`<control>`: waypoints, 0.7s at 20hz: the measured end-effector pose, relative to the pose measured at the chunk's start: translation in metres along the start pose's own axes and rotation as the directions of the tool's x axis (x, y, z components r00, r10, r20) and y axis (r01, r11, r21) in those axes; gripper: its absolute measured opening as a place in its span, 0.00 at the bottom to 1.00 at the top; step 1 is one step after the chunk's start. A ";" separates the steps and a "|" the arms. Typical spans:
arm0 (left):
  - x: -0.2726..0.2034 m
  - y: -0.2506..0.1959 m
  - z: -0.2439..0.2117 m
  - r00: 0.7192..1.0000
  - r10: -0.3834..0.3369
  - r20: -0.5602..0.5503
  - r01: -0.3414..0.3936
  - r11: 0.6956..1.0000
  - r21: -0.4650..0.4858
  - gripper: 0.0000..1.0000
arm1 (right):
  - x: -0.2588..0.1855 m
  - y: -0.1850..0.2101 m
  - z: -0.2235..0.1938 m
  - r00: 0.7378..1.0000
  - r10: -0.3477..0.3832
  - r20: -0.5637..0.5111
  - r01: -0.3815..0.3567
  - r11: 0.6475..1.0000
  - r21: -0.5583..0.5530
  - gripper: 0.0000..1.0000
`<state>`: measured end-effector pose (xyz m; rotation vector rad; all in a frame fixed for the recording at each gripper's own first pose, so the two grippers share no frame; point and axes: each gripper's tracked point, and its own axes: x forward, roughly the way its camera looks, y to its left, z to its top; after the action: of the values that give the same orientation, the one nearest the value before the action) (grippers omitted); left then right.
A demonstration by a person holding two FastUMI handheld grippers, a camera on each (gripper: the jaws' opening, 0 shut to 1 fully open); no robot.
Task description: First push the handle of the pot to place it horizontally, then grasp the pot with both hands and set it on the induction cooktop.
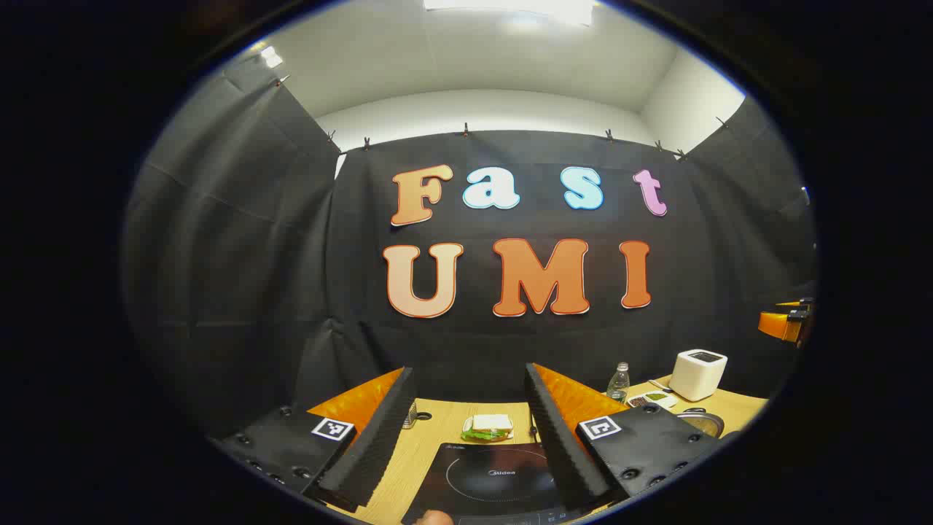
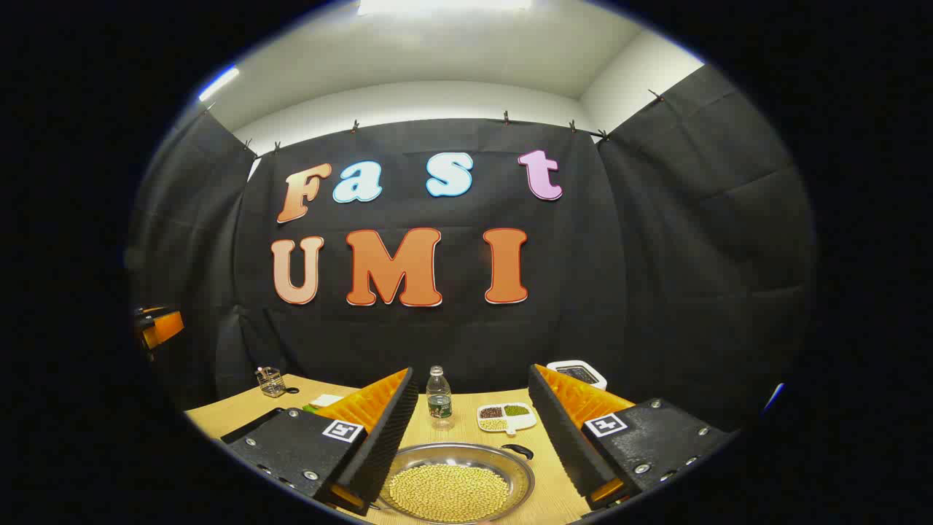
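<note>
Wooden table [image 2: 219, 415] runs across the booth, its near edge cut off in both views. On it, in the left gripper view, the black induction cooktop [image 1: 496, 481] sits dead ahead, its front edge cropped and its right side hidden behind a finger. The left gripper [image 1: 466, 430] hangs above the cooktop, fingers spread wide, nothing between them.

Over to the right gripper view: the pot [image 2: 455, 481], a shallow metal pan full of yellow beans, lies right of the cooktop, its near rim cut off, a small dark handle [image 2: 517, 450] poking out at the back right. The right gripper [image 2: 474, 430] hovers over the pot, fingers wide apart, gripping nothing.

Behind the pot: a white box-shaped appliance [image 1: 698, 373], a water bottle [image 2: 439, 397], and a divided dish [image 2: 506, 417] of beans. Behind the cooktop sits a sandwich [image 1: 488, 426] on a plate.
</note>
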<state>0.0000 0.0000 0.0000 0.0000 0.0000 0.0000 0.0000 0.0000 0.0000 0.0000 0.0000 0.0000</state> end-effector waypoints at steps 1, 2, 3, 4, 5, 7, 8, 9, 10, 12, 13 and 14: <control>0.000 0.001 0.001 1.000 0.003 0.001 -0.003 1.000 0.002 0.97 | 0.000 0.000 0.000 1.000 0.003 -0.002 -0.003 1.000 0.002 0.95; 0.000 0.001 0.001 1.000 0.004 0.001 -0.004 1.000 0.002 0.97 | 0.000 0.000 0.000 1.000 0.003 -0.002 -0.003 1.000 0.003 0.95; -0.001 0.001 0.002 1.000 0.004 0.001 -0.004 1.000 0.001 0.97 | 0.000 -0.001 -0.001 1.000 0.001 -0.001 -0.001 1.000 0.003 0.95; -0.001 0.001 0.002 1.000 0.003 0.000 -0.003 1.000 0.001 0.97 | 0.000 -0.002 0.000 1.000 -0.002 0.000 0.002 1.000 0.001 0.95; 0.000 0.001 0.002 1.000 0.004 -0.003 -0.004 1.000 0.000 0.97 | 0.000 -0.003 0.001 1.000 -0.004 0.001 0.004 1.000 -0.002 0.95; -0.001 0.002 0.001 1.000 0.003 -0.007 -0.003 1.000 0.002 0.97 | -0.001 -0.002 -0.001 1.000 -0.001 -0.003 0.001 1.000 -0.001 0.95; -0.001 0.002 0.001 1.000 0.003 -0.009 -0.003 1.000 0.004 0.97 | -0.001 -0.002 -0.001 1.000 0.000 -0.005 0.000 1.000 0.002 0.95; -0.002 0.003 0.002 1.000 0.003 -0.008 -0.002 1.000 0.004 0.97 | 0.000 -0.003 -0.001 1.000 -0.001 -0.007 0.001 1.000 0.003 0.95; -0.001 0.002 0.002 1.000 0.003 -0.007 -0.003 1.000 0.004 0.97 | -0.001 -0.004 -0.002 1.000 -0.004 -0.009 0.004 1.000 0.002 0.95; 0.000 0.003 0.003 1.000 0.008 -0.003 -0.008 1.000 0.006 0.97 | 0.000 -0.005 -0.004 1.000 -0.007 -0.014 0.007 1.000 0.002 0.95; -0.001 0.004 0.004 1.000 0.010 -0.002 -0.010 1.000 0.007 0.97 | -0.001 -0.006 -0.005 1.000 -0.007 -0.018 0.007 1.000 0.006 0.95; -0.002 0.004 0.005 1.000 0.011 0.000 -0.011 1.000 0.008 0.97 | -0.001 -0.006 -0.007 1.000 -0.008 -0.023 0.008 1.000 0.010 0.95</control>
<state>-0.0022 0.0039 0.0053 0.0083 0.0004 0.0110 -0.0007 -0.0062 -0.0066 0.0102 0.0228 -0.0083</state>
